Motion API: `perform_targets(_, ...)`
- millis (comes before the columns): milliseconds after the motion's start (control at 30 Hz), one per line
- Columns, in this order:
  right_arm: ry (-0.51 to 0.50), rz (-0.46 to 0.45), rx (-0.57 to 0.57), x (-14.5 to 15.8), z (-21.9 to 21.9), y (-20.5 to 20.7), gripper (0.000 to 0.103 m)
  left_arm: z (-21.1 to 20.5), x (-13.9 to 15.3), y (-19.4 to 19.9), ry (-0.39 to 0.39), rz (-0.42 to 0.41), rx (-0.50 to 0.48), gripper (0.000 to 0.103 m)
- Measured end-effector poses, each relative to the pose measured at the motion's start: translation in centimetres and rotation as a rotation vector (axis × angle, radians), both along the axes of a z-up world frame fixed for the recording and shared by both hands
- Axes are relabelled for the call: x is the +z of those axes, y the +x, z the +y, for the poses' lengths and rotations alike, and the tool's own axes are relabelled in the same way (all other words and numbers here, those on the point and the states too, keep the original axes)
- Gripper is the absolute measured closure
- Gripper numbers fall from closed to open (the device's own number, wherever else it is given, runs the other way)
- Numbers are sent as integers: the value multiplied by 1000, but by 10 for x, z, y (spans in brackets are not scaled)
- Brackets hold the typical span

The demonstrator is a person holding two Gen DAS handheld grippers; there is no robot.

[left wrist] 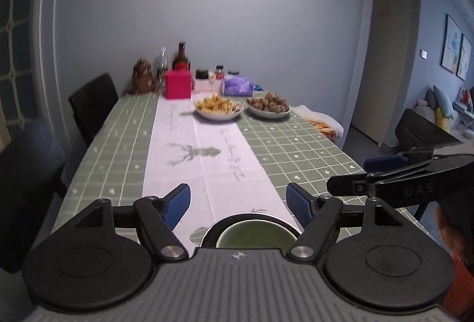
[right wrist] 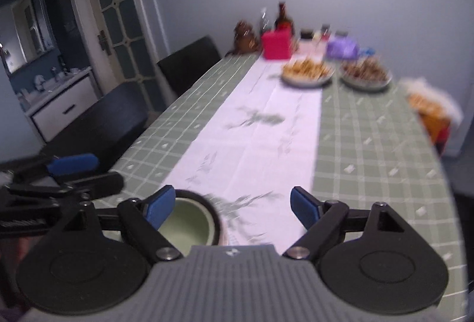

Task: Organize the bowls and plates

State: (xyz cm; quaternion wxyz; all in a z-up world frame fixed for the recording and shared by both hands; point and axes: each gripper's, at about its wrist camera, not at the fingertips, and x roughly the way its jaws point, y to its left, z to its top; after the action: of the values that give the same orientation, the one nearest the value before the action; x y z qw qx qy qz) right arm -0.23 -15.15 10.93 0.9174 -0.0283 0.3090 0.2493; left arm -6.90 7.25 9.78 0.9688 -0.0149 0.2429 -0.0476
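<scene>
The left gripper (left wrist: 238,205) stood with its jaws spread wide, nothing between the blue pads (left wrist: 177,205). The right gripper (right wrist: 228,205) was likewise spread and empty. Its black body, seen from the left wrist view, bore the raised letters "D A S". A dark-rimmed bowl (left wrist: 251,231) with a pale green interior sat on the white runner (left wrist: 204,162) at the near table edge, below both grippers. Two plates of food (left wrist: 219,107) stood at the far end. Print on the runner was too blurred to read.
</scene>
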Motion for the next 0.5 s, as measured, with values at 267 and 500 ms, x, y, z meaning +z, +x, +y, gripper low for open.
perform_targets(267,-17,-124,-104,-3,-30,-51,16,-33,4,-41,9,-82,-12,17)
perform_targets(500,34,-219,-168,-8,-50,-107,16,-46,-18,-67,-19,-116,5,23)
